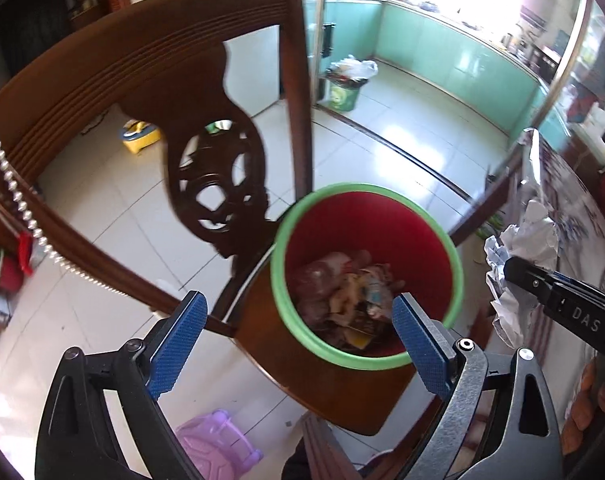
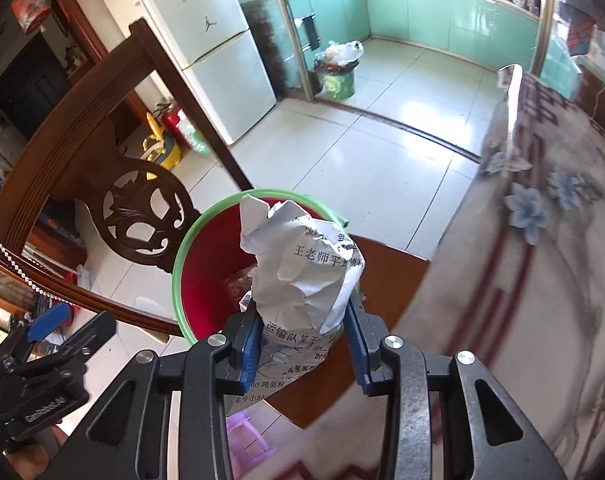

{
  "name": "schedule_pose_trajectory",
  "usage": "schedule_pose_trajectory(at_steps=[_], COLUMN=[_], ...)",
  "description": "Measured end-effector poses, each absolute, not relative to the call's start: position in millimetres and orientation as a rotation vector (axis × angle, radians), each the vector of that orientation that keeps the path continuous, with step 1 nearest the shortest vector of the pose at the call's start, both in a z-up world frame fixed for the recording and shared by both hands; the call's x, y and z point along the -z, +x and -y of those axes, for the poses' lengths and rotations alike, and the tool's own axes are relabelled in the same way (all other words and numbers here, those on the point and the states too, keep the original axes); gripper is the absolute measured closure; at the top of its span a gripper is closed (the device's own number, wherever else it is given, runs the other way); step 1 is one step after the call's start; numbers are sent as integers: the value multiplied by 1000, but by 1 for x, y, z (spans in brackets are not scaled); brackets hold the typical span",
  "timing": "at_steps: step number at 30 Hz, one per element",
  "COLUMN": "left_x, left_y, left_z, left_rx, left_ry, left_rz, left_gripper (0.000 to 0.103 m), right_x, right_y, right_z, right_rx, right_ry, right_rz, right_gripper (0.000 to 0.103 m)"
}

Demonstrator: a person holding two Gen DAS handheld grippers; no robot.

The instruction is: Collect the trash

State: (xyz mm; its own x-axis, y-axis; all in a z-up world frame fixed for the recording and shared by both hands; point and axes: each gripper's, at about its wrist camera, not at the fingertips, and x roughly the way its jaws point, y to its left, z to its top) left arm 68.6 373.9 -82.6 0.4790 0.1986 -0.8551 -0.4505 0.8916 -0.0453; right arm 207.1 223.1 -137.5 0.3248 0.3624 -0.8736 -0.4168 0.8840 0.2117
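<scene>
A red bin with a green rim (image 1: 366,280) stands on a wooden chair seat (image 1: 334,392) and holds several pieces of trash (image 1: 350,300). My left gripper (image 1: 298,340) is open and empty just in front of the bin. My right gripper (image 2: 304,344) is shut on a crumpled ball of printed white paper (image 2: 302,268) and holds it above the near rim of the bin (image 2: 206,280). The paper (image 1: 518,264) and the right gripper also show at the right of the left wrist view. The left gripper (image 2: 50,344) shows at the lower left of the right wrist view.
The chair's carved wooden back (image 1: 206,168) rises behind the bin. A table with a flowered cloth (image 2: 534,272) lies to the right. A purple stool (image 1: 218,444) stands on the white tiled floor below. A green trash bin (image 1: 344,88) and a fridge (image 2: 218,52) stand farther off.
</scene>
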Motion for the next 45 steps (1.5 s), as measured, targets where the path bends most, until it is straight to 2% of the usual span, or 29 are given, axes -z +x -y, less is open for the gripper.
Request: schedule_pose_trajectory(at_steps=[15, 16, 19, 20, 22, 25, 35, 36, 38, 45], left_x=[92, 92, 91, 91, 90, 90, 74, 69, 58, 10], left_y=[64, 64, 66, 66, 67, 67, 68, 67, 65, 45], left_z=[-397, -398, -397, -396, -395, -394, -381, -377, -366, -313], left_rx=[-466, -468, -470, -471, -473, -470, -420, -407, -381, -323], left_ry=[-272, -276, -276, -271, -262, -265, -306, -306, -304, -264], left_rz=[-1006, -1004, -999, -998, -997, -990, -931, -909, -857, -687], left_gripper=[9, 9, 9, 9, 9, 9, 9, 9, 0, 0], right_x=[163, 164, 165, 165, 162, 154, 98, 90, 73, 10], right_y=[213, 213, 213, 213, 211, 207, 183, 179, 169, 118], right_z=[-288, -289, -294, -295, -296, -294, -257, -249, -232, -162], right_rx=[-556, -568, -586, -592, -590, -595, -505, -485, -451, -340], right_ry=[-203, -200, -191, -188, -182, -163, -152, -145, -133, -71], right_rz=[-1113, -1112, -1119, -1111, -1082, -1040, -870, -849, -803, -642], right_gripper=[61, 56, 30, 25, 23, 13, 13, 13, 13, 13])
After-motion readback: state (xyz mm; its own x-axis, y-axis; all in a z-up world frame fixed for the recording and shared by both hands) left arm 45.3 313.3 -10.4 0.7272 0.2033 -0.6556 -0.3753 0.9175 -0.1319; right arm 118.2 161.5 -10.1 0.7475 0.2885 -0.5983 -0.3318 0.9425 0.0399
